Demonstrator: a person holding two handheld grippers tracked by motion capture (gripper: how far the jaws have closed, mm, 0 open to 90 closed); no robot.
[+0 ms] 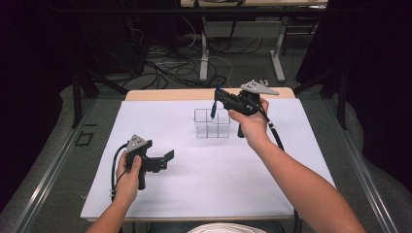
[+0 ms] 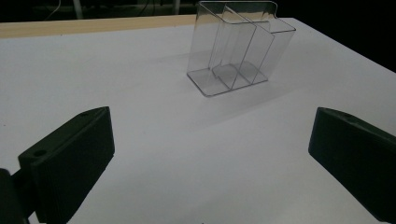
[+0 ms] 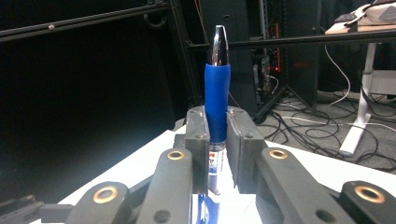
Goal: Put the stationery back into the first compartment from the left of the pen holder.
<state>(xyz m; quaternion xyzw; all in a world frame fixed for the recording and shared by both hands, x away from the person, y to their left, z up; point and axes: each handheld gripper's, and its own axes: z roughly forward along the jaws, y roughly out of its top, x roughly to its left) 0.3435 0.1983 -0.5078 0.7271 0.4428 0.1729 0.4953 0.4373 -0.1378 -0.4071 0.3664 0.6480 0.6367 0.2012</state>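
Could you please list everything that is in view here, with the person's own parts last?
pen: one, blue grip with silver tip, clamped upright in the right gripper above the holder.
clear plastic holder: one, transparent, with compartments, standing on the far middle of the table.
table: one, white top with a wooden far edge.
cables: several, black and white, on the floor beyond the table.
left gripper: one, black, jaws wide open, low over the near left of the table.
right gripper: one, black, shut on the pen.
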